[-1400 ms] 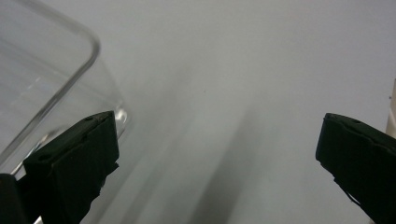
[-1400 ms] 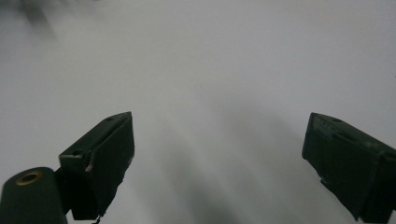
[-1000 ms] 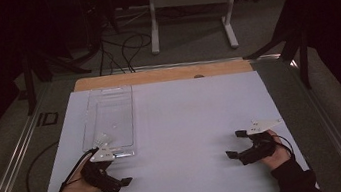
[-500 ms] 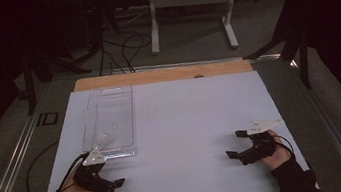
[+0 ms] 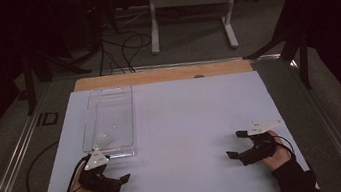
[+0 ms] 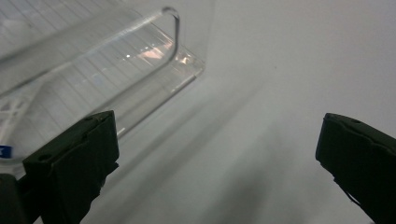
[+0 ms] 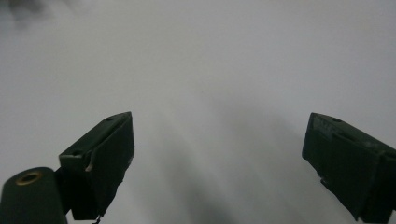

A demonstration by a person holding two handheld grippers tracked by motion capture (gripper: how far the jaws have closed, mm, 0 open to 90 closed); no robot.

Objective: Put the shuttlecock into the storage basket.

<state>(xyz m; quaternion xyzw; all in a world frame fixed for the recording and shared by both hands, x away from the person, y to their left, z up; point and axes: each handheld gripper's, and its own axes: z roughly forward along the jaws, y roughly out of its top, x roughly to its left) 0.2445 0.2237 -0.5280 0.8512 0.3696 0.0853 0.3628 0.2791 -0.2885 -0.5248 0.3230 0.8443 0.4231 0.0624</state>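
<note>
Fingers of the left gripper (image 6: 219,154) and right gripper (image 7: 217,158) stand spread, empty; approach the clear plastic tray (image 6: 93,70) low and square along the worktop (image 5: 187,124).

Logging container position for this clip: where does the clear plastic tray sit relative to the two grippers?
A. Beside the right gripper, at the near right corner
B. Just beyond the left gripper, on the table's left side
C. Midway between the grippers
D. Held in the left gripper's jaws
B: the clear plastic tray lies on the white table just past the left gripper, whose jaws stand open and hold nothing.
</note>
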